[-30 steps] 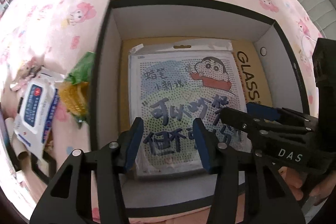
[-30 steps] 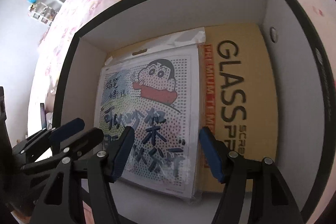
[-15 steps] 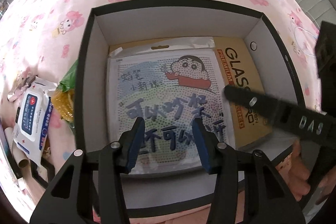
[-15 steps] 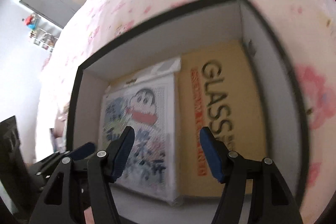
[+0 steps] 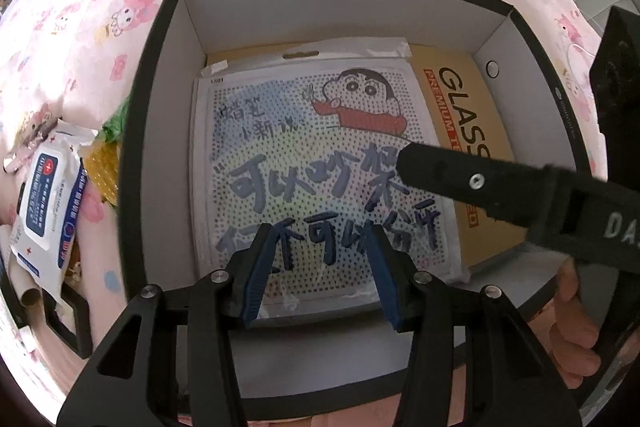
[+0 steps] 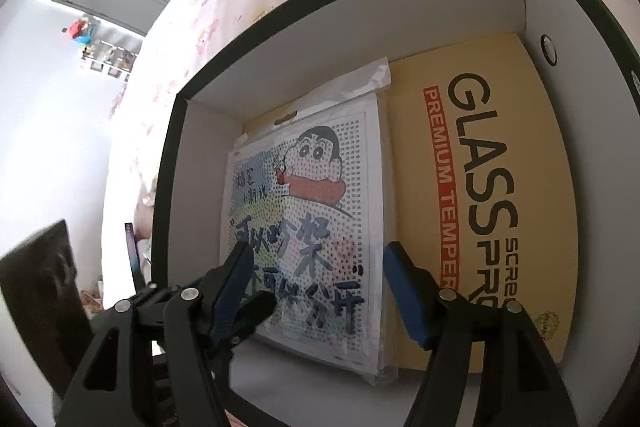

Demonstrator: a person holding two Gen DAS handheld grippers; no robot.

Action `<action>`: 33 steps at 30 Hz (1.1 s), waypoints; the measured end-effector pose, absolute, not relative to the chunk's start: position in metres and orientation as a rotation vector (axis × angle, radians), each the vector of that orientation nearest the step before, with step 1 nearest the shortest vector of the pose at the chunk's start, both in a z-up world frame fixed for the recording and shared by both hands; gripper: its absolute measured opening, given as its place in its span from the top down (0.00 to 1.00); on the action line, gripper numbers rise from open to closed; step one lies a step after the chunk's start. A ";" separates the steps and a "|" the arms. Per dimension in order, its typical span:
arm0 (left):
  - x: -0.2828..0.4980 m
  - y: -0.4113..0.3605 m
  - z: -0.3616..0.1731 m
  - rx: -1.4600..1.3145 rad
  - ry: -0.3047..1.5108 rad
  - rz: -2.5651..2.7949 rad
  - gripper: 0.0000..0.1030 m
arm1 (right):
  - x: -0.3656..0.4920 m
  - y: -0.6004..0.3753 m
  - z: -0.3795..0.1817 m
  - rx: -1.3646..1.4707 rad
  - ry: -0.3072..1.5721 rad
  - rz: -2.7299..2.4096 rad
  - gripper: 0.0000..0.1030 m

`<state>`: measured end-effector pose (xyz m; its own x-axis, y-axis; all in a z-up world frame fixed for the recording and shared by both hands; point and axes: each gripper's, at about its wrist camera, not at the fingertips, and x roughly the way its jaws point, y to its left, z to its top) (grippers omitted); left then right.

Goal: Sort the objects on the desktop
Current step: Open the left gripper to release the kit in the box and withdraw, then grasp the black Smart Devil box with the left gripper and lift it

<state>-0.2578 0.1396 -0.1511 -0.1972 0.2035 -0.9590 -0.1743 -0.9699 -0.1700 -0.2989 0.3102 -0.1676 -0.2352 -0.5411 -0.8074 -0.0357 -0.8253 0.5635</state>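
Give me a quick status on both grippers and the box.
Left gripper open, empty, over the box. Right gripper open, empty, jaws just widened. Cartoon sheet lies flat on the glass protector pack inside. Wipes pack outside. Nothing blocking.

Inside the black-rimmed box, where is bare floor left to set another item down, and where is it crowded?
In the box, bare white floor shows as a strip along the near wall, in front of the cartoon bead-board pack and the yellow GLASS package. Those two flat items cover the rest. Outside, left of the box, the wipes pack and yellow-green packet crowd the pink sheet.
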 end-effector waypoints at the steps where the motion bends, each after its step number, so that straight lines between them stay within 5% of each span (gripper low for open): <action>1: -0.256 0.139 -0.150 -1.806 -0.051 2.265 0.53 | -0.297 0.312 -0.167 1.691 -0.687 -2.134 0.37; 12: -0.211 0.118 -0.104 -1.603 -0.092 2.407 0.53 | -0.238 0.301 -0.106 1.544 -0.340 -2.470 0.37; 33: -0.082 0.034 -0.042 -1.384 -0.214 2.591 0.53 | -0.115 0.210 -0.050 1.306 -0.230 -2.517 0.37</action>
